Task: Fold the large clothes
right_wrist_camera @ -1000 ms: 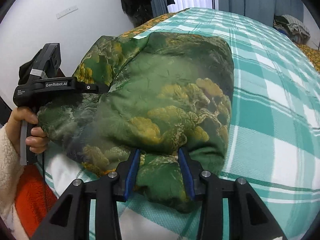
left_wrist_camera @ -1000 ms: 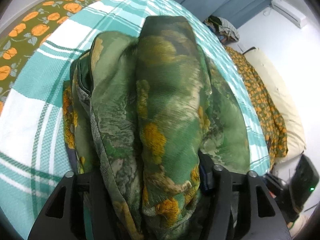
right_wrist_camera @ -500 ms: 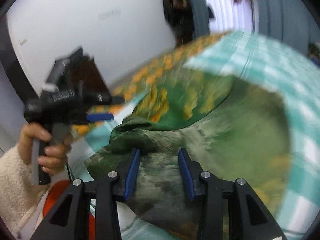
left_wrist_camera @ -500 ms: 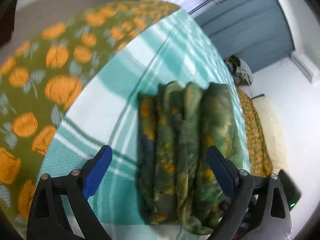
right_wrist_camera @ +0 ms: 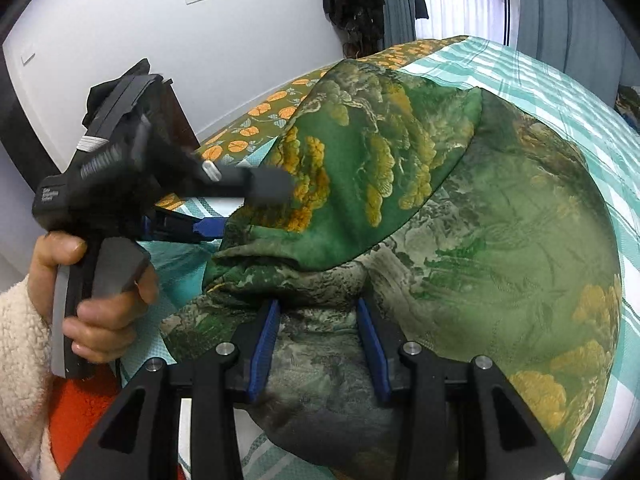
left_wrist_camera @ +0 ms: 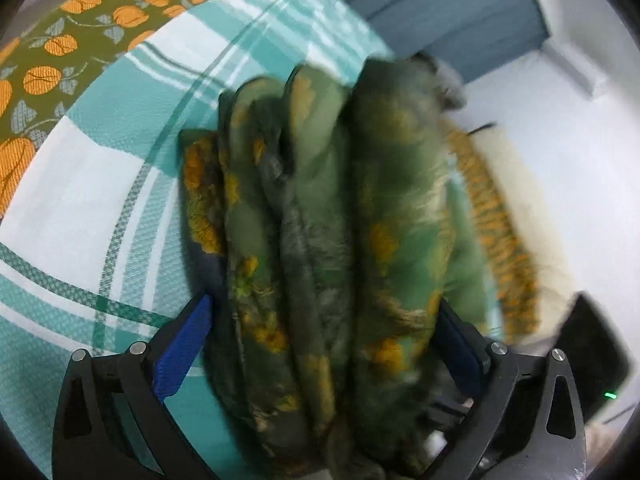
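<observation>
A large green garment with yellow-orange floral print (left_wrist_camera: 332,216) lies folded in thick layers on a teal plaid bedsheet (left_wrist_camera: 92,208). My left gripper (left_wrist_camera: 320,340) is wide open, its blue pads on either side of the stacked folds. In the right wrist view the garment (right_wrist_camera: 460,208) is a rounded bundle with one flap lifted. My right gripper (right_wrist_camera: 318,340) is shut on the near edge of the garment, with fabric bunched between the pads. The left gripper (right_wrist_camera: 208,228) shows there too, held by a hand at the bundle's left side.
An olive blanket with orange pumpkins (left_wrist_camera: 60,48) lies beyond the sheet's edge. White wall (right_wrist_camera: 160,40) and dark hanging clothes (right_wrist_camera: 352,8) stand behind the bed. Blue curtains (left_wrist_camera: 440,8) are at the far end. A black device with a green light (left_wrist_camera: 596,368) is at right.
My left gripper let go of the garment, opened wide, pulled back, and now straddles the folded stack. My right gripper kept its grip while a flap of the bundle rose.
</observation>
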A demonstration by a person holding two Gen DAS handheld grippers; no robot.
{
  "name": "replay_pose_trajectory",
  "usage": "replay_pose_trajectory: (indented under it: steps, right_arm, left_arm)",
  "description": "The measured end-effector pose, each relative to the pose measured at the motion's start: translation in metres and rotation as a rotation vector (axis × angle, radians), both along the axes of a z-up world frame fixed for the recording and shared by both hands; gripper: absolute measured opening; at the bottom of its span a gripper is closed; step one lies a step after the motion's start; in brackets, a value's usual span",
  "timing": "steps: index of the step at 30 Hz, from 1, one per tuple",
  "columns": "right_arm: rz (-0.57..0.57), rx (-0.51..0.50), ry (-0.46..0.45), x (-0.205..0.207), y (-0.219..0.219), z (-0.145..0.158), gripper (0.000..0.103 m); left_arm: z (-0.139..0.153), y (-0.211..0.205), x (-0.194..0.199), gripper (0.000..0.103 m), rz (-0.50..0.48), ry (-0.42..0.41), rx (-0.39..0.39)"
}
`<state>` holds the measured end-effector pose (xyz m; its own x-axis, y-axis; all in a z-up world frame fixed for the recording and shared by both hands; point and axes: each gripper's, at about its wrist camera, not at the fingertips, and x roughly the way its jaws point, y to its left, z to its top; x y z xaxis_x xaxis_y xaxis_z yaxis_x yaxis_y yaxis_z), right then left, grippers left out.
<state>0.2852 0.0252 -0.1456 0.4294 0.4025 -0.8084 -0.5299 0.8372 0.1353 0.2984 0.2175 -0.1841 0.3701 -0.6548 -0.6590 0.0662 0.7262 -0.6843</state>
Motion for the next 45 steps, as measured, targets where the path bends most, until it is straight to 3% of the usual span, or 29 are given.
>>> replay_pose_trajectory:
  steps: [7, 10, 11, 13, 15, 16, 17, 20, 22, 26, 30, 32, 34, 36, 39, 45]
  right_arm:
    - [0.01, -0.006, -0.018, -0.009, -0.004, 0.003, 0.04]
    - [0.002, 0.054, 0.006, -0.012, -0.023, 0.024, 0.041]
    - [-0.007, 0.095, 0.008, -0.014, -0.035, 0.032, 0.044]
    - [-0.081, 0.191, -0.034, -0.022, -0.079, 0.054, 0.067]
    - [-0.182, 0.252, -0.079, -0.026, -0.127, 0.065, 0.082]
    - [-0.231, 0.268, -0.072, -0.024, -0.15, 0.064, 0.084]
    - [-0.258, 0.274, -0.045, -0.018, -0.166, 0.059, 0.084]
    - [-0.348, 0.299, 0.155, 0.01, -0.212, 0.016, 0.084]
    - [-0.324, 0.36, 0.243, 0.021, -0.223, -0.011, 0.084]
    - [-0.282, 0.491, 0.308, 0.038, -0.225, -0.029, 0.084]
    - [-0.286, 0.524, 0.378, 0.061, -0.213, -0.042, 0.084]
    - [-0.269, 0.464, 0.349, 0.057, -0.207, -0.037, 0.081]
    - [-0.234, 0.363, 0.262, 0.044, -0.194, -0.021, 0.072]
    - [-0.218, 0.317, 0.203, 0.033, -0.188, -0.007, 0.067]
    - [-0.204, 0.32, 0.14, 0.022, -0.183, 0.009, 0.063]
    - [-0.177, 0.401, 0.053, 0.029, -0.192, 0.04, 0.063]
  left_arm:
    - [-0.012, -0.005, 0.015, 0.103, 0.04, 0.062, 0.087]
    - [-0.012, -0.005, 0.018, 0.103, 0.014, 0.074, 0.104]
    - [-0.013, -0.006, 0.022, 0.103, 0.007, 0.083, 0.099]
    - [-0.014, -0.004, 0.021, 0.103, -0.011, 0.09, 0.096]
    - [-0.014, -0.008, 0.026, 0.103, -0.024, 0.089, 0.103]
    - [-0.014, -0.009, 0.028, 0.103, -0.03, 0.088, 0.107]
    - [-0.016, -0.013, 0.039, 0.103, -0.033, 0.091, 0.107]
    - [-0.017, -0.02, 0.046, 0.103, -0.041, 0.098, 0.107]
    - [-0.017, -0.023, 0.051, 0.103, -0.05, 0.101, 0.113]
    - [-0.022, -0.023, 0.056, 0.103, -0.064, 0.113, 0.085]
    - [-0.034, -0.021, 0.068, 0.103, -0.055, 0.113, 0.015]
    - [-0.033, -0.023, 0.069, 0.103, -0.039, 0.107, 0.028]
    - [-0.022, -0.03, 0.064, 0.076, -0.037, 0.055, 0.036]
    - [-0.009, -0.035, 0.057, 0.058, -0.015, 0.009, 0.064]
    - [0.008, -0.034, 0.051, 0.051, 0.009, -0.028, 0.048]
    - [0.054, -0.039, 0.076, 0.051, 0.018, -0.128, 0.048]
